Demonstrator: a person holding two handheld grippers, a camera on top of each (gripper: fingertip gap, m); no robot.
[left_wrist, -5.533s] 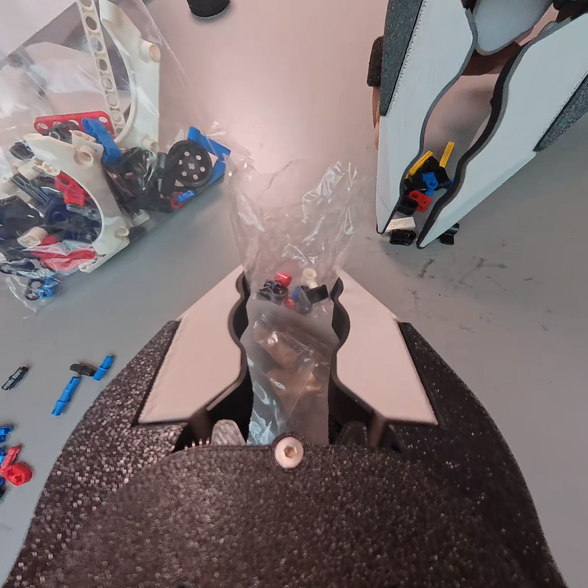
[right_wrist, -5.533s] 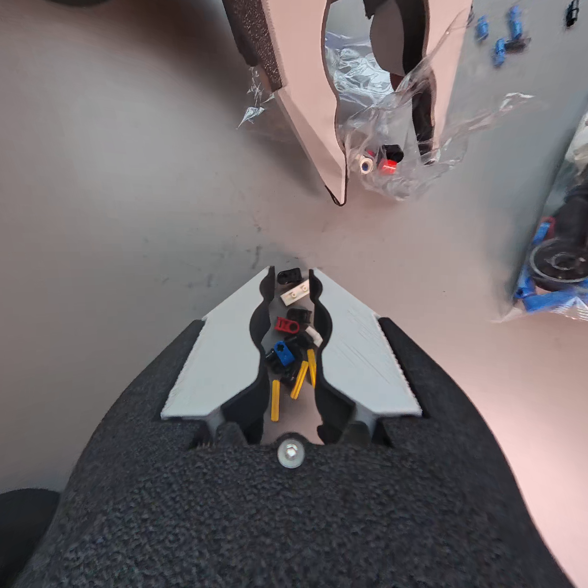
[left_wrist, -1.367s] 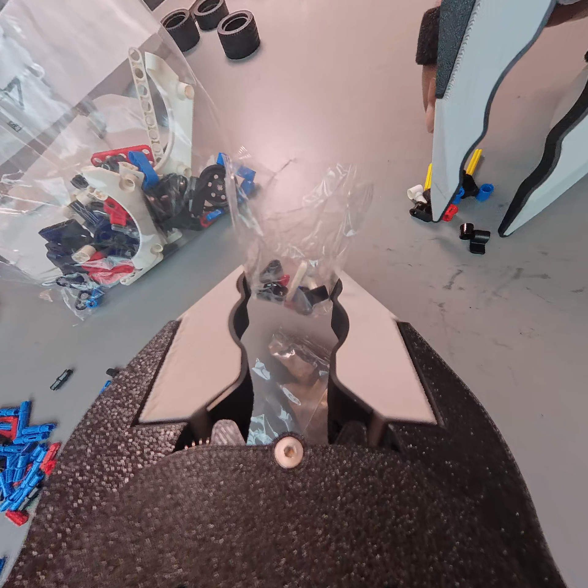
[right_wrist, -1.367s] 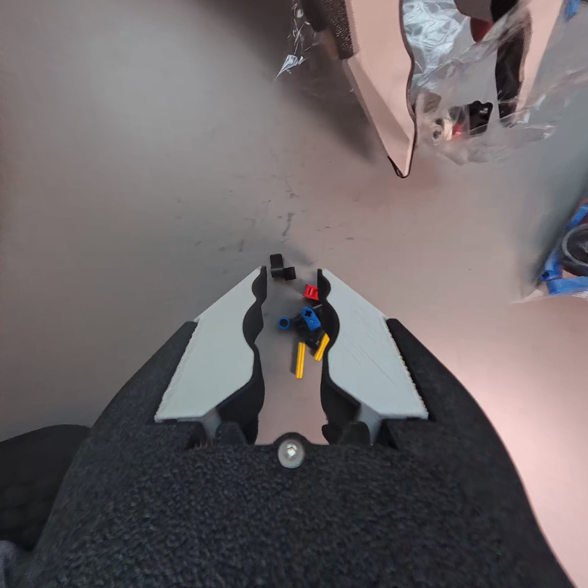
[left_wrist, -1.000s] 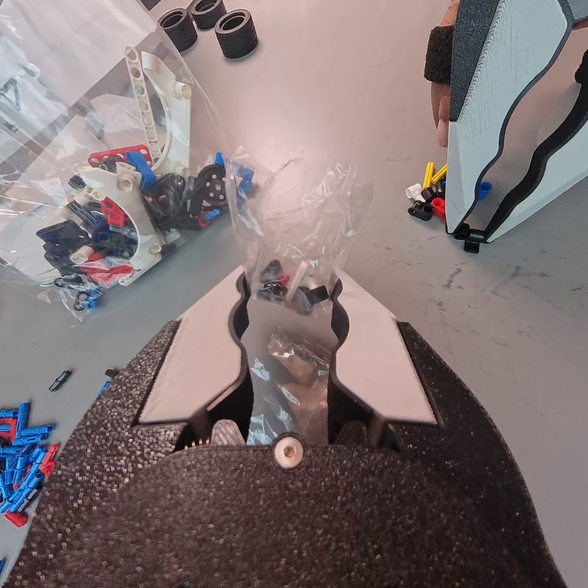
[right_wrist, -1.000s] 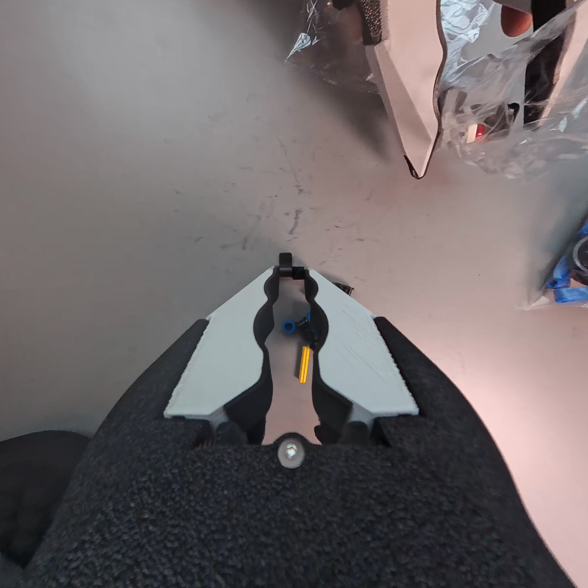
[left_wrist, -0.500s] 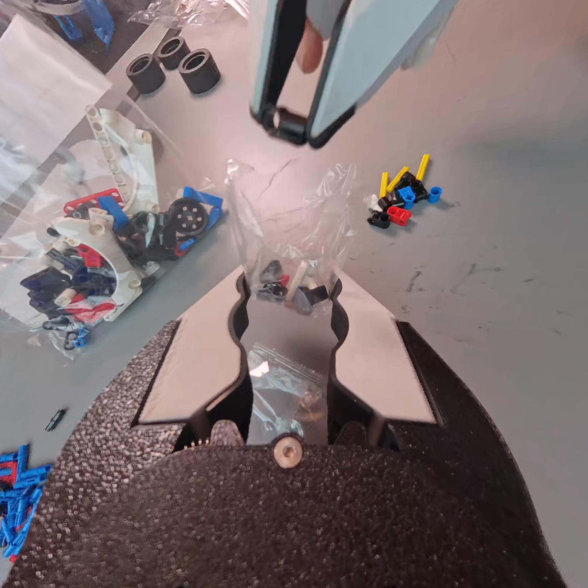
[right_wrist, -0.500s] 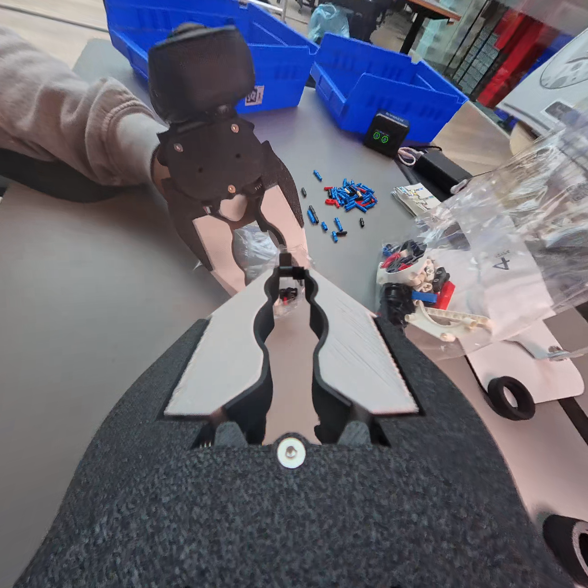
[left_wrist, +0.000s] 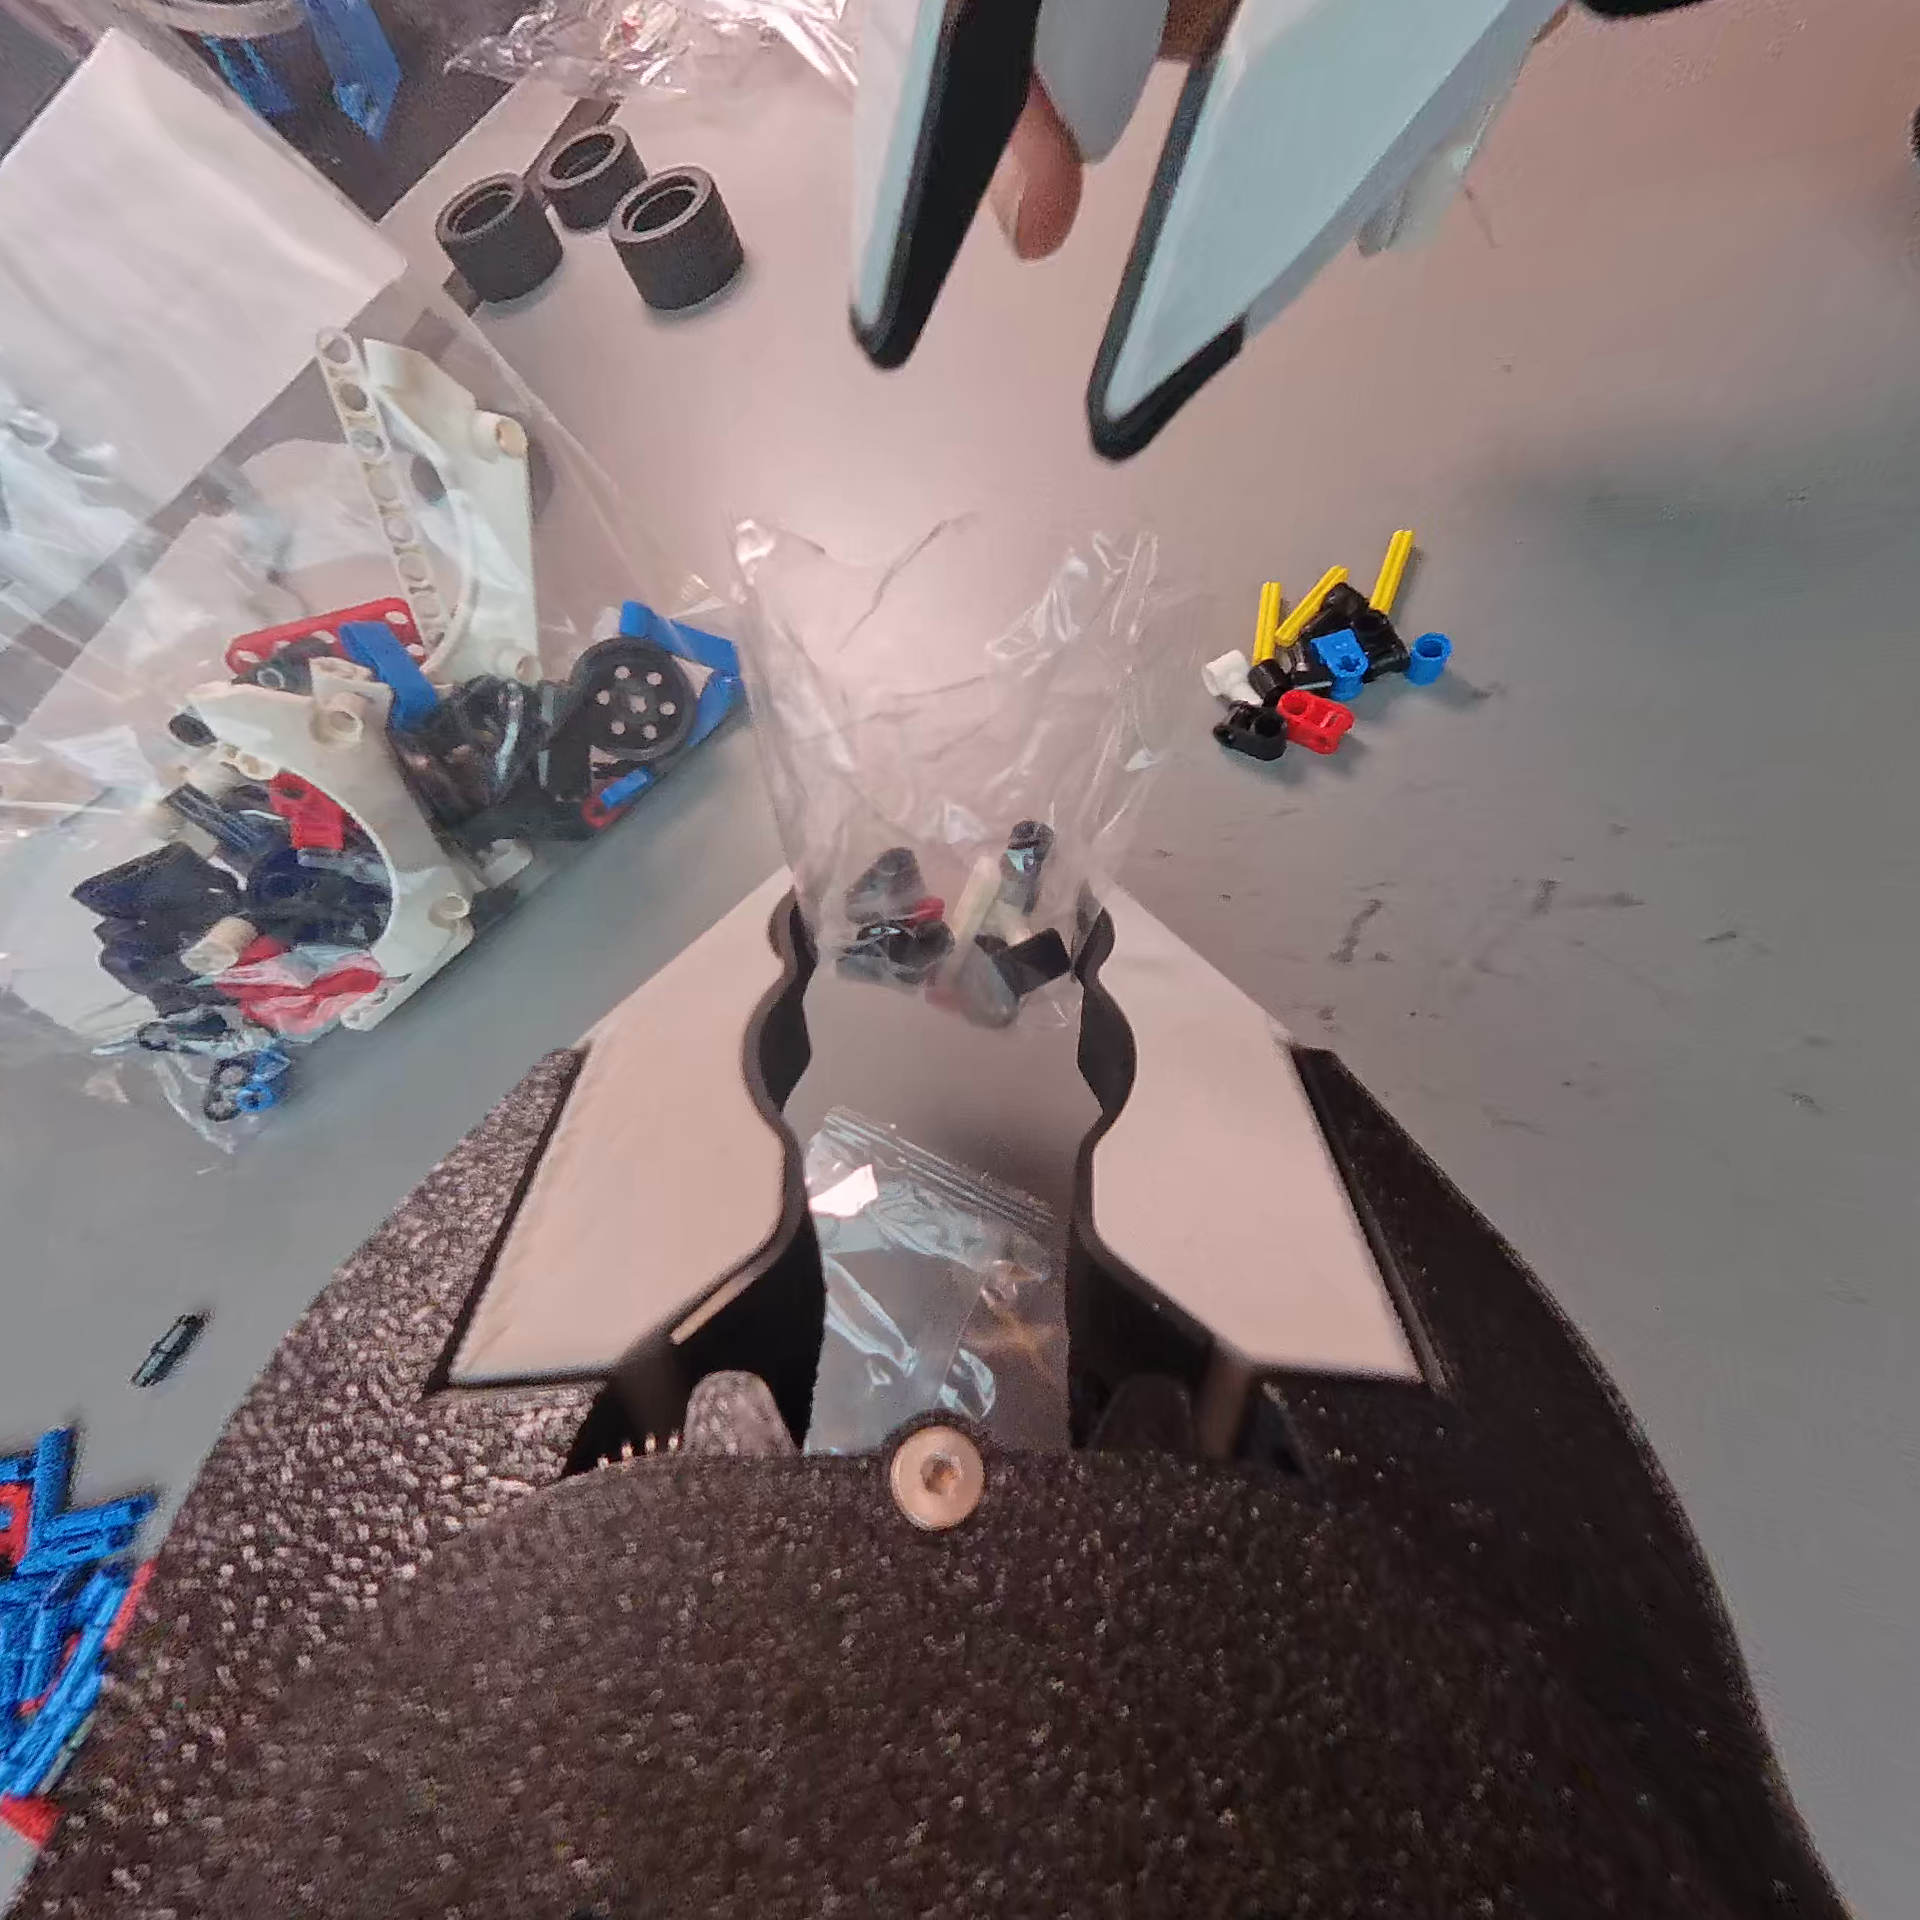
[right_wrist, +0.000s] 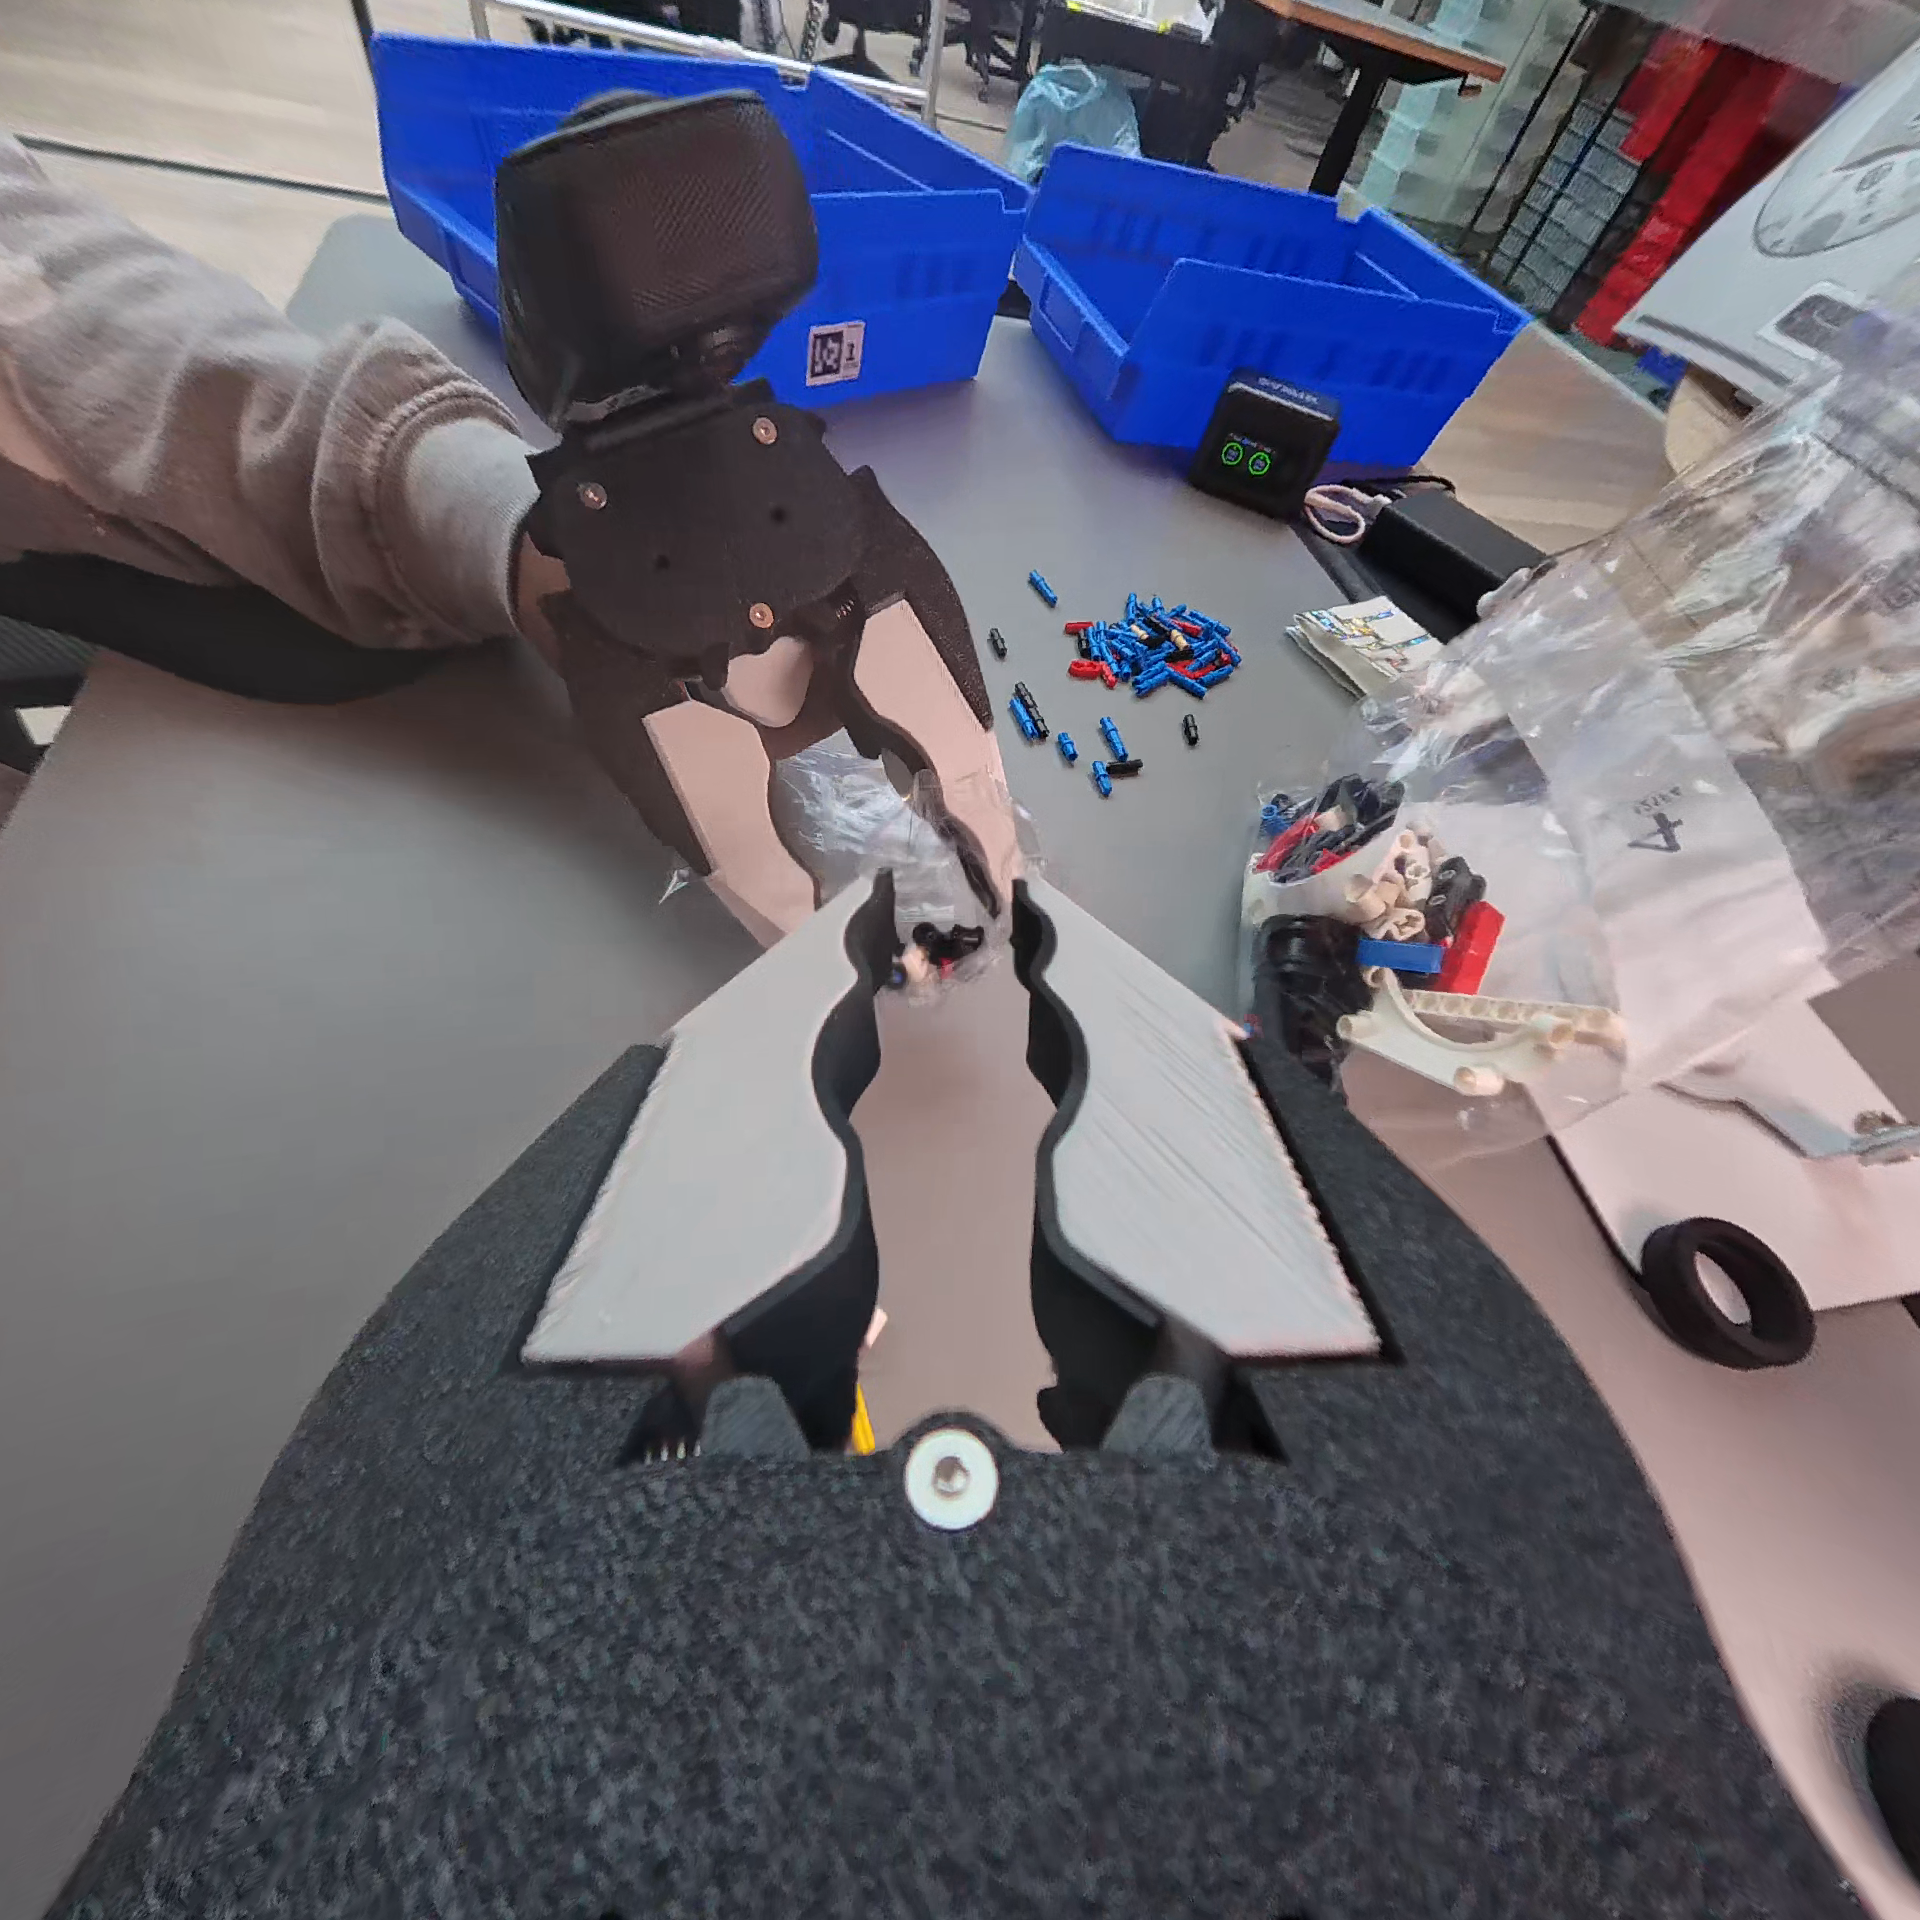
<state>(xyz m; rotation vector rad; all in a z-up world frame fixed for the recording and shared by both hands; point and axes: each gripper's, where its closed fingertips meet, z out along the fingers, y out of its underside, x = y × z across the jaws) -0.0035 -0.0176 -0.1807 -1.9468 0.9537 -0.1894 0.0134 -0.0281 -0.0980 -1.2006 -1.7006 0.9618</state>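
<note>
left tongs (left_wrist: 940, 935) pinch a flimsy, crinkly clear baggie (left_wrist: 935, 748) of tiny bricks, best held by its film edge, right tongs (right_wrist: 945, 914) hover empty and wide just above

The left wrist view looks steeply down along its gripper's fingers (left_wrist: 940, 925) at the grey table (left_wrist: 1558, 1039) from close above. The right wrist view sits low and faces more level across the table (right_wrist: 260, 987) toward the blue bins (right_wrist: 883, 239) at its far edge. Both share the small clear bag (left_wrist: 945, 748) (right_wrist: 925, 935), the big parts bag (left_wrist: 343, 748) (right_wrist: 1455, 935) and each other's gripper
</note>
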